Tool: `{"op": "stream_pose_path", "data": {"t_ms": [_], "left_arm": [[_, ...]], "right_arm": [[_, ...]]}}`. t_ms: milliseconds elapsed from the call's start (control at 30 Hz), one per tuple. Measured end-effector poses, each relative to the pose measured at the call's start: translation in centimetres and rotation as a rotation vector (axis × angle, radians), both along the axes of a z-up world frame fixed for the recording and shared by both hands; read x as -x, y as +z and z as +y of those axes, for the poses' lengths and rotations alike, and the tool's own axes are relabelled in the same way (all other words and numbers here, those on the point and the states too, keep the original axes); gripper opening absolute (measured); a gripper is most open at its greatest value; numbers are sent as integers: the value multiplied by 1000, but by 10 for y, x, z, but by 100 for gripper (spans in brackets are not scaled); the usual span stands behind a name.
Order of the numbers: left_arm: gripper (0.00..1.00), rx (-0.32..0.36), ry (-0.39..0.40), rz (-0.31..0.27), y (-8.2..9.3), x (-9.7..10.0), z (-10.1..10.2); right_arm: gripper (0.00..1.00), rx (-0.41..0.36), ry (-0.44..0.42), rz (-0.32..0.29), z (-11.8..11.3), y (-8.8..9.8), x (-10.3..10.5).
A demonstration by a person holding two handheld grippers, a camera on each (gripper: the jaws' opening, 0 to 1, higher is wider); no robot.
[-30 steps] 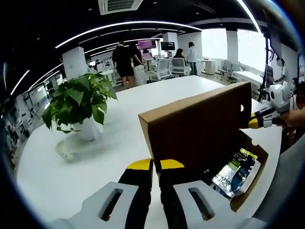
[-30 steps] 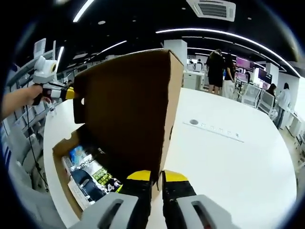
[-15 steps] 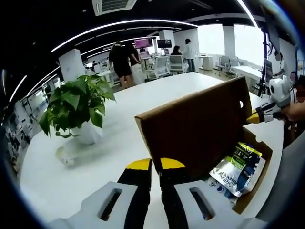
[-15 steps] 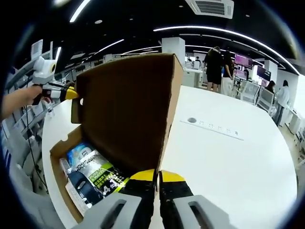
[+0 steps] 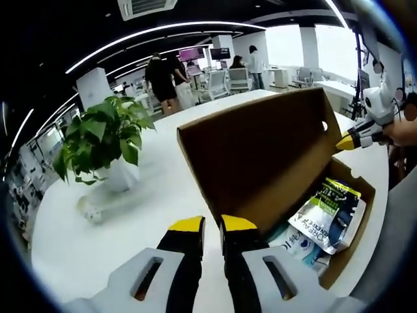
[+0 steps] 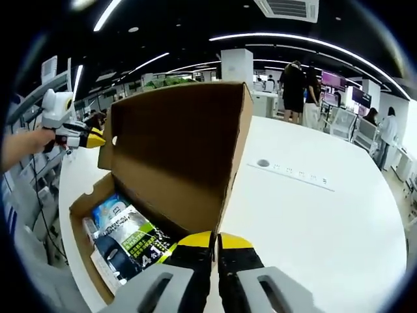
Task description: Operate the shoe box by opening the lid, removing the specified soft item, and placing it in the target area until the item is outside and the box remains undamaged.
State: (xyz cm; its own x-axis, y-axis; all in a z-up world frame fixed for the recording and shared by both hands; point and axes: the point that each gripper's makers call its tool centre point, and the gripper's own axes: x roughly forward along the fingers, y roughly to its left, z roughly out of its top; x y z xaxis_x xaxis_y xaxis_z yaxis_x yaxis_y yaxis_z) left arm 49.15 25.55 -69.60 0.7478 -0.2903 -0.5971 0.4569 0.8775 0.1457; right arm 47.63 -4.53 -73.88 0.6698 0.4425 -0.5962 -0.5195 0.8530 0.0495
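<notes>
We find the shoe box (image 5: 339, 254) standing on the white table (image 5: 130, 215), its lid (image 5: 260, 156) swung up and leaning farther back than half a second ago, so more of the brown inner face shows. In the left gripper view the left gripper (image 5: 212, 227) sits at the near edge of the lid; its yellow-tipped fingers (image 5: 186, 226) stand a little apart now, where before they were nearly together, and we cannot tell whether they touch the cardboard. The right gripper (image 5: 348, 139) shows at the lid's far right corner, held by a hand.

In the right gripper view the right gripper (image 6: 213, 240) has its fingers (image 6: 195, 240) pressed close together at the lid's near edge (image 6: 195, 163); whether cardboard is pinched between them we cannot tell. The left gripper (image 6: 88, 138) shows at the lid's far left corner, a little lower than before.

The soft item, a printed pouch (image 5: 329, 215), lies inside the open box (image 6: 81, 202) among other packets; it reads as a silver, green and blue pouch (image 6: 127, 235) in the right gripper view.

A potted plant (image 5: 104, 140) stands on the table to the left, well apart from the box. People (image 6: 296, 88) stand far back in the office.
</notes>
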Motion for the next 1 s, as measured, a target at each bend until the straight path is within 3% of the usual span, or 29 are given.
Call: {"op": "stream_pose_path", "data": {"t_ms": [367,1000], "left_arm": [[2,0,5,44,-28,15,0],[2,45,55,63,-27,8,-5]], "right_arm": [[0,-7,-5,9,0,1,-4],[0,-24,-20,31,-1,-1,-12]]}}
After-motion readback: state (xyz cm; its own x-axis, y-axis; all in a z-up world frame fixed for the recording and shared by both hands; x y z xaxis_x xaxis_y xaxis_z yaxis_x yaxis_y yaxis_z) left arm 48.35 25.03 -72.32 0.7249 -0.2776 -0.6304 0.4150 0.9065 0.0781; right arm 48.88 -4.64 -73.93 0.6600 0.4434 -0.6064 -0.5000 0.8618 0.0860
